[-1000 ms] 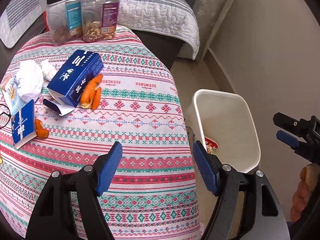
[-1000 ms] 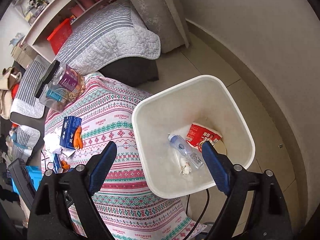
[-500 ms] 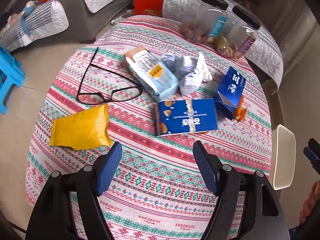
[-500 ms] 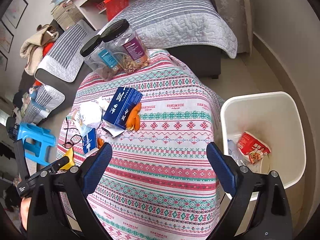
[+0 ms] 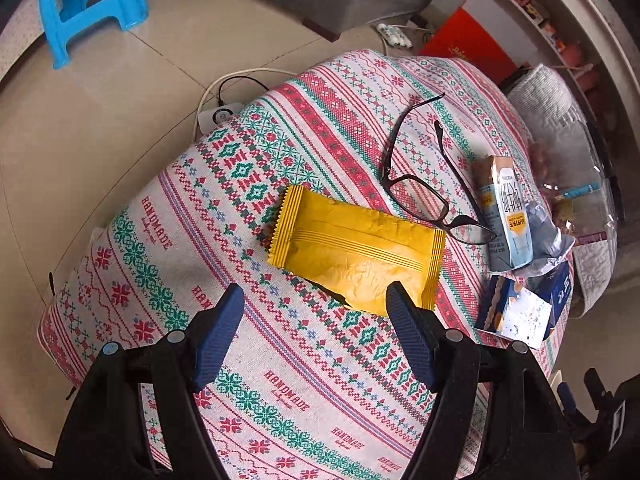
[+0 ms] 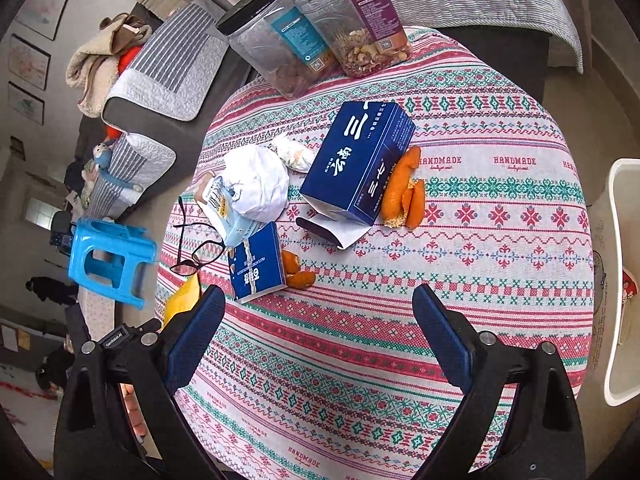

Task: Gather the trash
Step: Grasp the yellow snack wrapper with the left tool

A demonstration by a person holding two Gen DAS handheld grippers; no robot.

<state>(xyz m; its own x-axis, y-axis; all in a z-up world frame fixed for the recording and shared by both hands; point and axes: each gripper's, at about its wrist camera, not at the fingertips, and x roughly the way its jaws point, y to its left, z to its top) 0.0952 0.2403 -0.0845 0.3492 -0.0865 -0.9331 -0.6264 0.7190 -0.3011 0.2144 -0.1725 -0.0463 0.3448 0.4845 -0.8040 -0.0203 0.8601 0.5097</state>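
A yellow snack wrapper [image 5: 356, 244] lies flat on the patterned tablecloth [image 5: 280, 360]. My left gripper [image 5: 316, 332] is open and empty, just short of the wrapper's near edge. My right gripper [image 6: 320, 340] is open and empty above the table's near side. In the right wrist view lie a large blue box [image 6: 360, 160], orange peels [image 6: 404, 192], a small blue box [image 6: 258, 264] with more peel [image 6: 298, 270], crumpled white paper [image 6: 260, 180] and a milk carton [image 6: 224, 208]. The white bin [image 6: 624, 280] stands at the right edge.
Black glasses [image 5: 424, 176] lie beside the wrapper. Two clear snack jars [image 6: 320, 28] stand at the table's far side. A blue plastic stool [image 5: 92, 4] and a power strip with cables [image 5: 218, 116] are on the floor. A sofa with cushions [image 6: 168, 64] is behind.
My left gripper has swung from the bin side across the table to the yellow wrapper. My right gripper has moved from over the bin to over the table. Both stayed open.
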